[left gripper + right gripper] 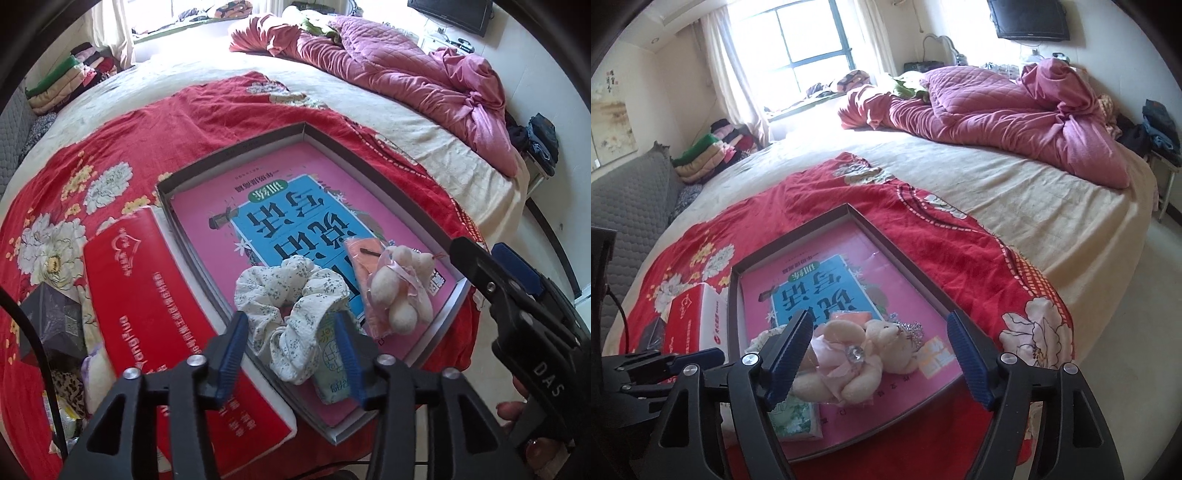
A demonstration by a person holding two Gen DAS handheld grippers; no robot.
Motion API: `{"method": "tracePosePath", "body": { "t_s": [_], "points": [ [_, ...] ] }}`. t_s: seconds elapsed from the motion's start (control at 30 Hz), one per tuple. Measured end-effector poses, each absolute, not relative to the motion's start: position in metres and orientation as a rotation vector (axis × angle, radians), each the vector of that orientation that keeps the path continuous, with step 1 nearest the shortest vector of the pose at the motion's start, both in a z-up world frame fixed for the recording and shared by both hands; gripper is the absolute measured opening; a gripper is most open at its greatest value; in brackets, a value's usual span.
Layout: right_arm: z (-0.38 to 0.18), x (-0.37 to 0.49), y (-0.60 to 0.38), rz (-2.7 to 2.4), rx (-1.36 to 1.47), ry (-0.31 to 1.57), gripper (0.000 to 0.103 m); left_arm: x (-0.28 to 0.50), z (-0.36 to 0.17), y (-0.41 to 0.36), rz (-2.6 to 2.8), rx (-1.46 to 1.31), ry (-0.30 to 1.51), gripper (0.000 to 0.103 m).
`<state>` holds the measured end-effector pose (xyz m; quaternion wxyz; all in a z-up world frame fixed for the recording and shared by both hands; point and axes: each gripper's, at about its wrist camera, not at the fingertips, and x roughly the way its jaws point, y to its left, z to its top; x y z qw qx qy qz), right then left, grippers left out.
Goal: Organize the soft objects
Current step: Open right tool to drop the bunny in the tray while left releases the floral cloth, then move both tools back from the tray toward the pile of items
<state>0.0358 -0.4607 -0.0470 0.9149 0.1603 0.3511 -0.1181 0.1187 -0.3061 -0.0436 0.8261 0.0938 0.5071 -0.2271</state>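
Inside box (453,300) on bed | scrunchie (291,295), plush bear (849,363), tissue pack (332,363) already in, near its front edge | L gripper (291,360) jaws open astride scrunchie/pack, no grip | R gripper (879,354) jaws wide over bear, empty | looks nearly done; clutter left of box maybe remaining.

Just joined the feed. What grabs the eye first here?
A shallow tray on the red floral blanket holds a pink and blue book. On the book lie a white floral scrunchie and a cream teddy bear. A rumpled pink quilt sits at the far side of the bed.
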Motion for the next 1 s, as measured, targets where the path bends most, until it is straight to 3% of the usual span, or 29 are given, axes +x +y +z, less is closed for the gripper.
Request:
{"method": "tracePosePath", "body": {
  "t_s": [0.17,0.27,0.73,0.8,1.0],
  "points": [
    [-0.038,0.034,-0.454,-0.234,0.317,0.701,0.077,0.113,-0.032,-0.294,-0.491,0.163,1.061,0.051],
    [-0.031,0.032,-0.451,-0.223,0.319,0.676,0.077,0.108,-0.024,-0.287,-0.471,0.164,1.045,0.066],
    [-0.004,0.03,-0.421,-0.209,0.257,0.635,0.077,0.091,0.006,-0.239,-0.404,0.107,0.979,0.067],
    [0.0,0.03,-0.414,-0.202,0.245,0.63,0.077,0.089,0.01,-0.232,-0.395,0.102,0.972,0.071],
    [0.011,0.029,-0.395,-0.182,0.212,0.619,0.077,0.082,0.022,-0.209,-0.362,0.077,0.949,0.072]
  ]
}}
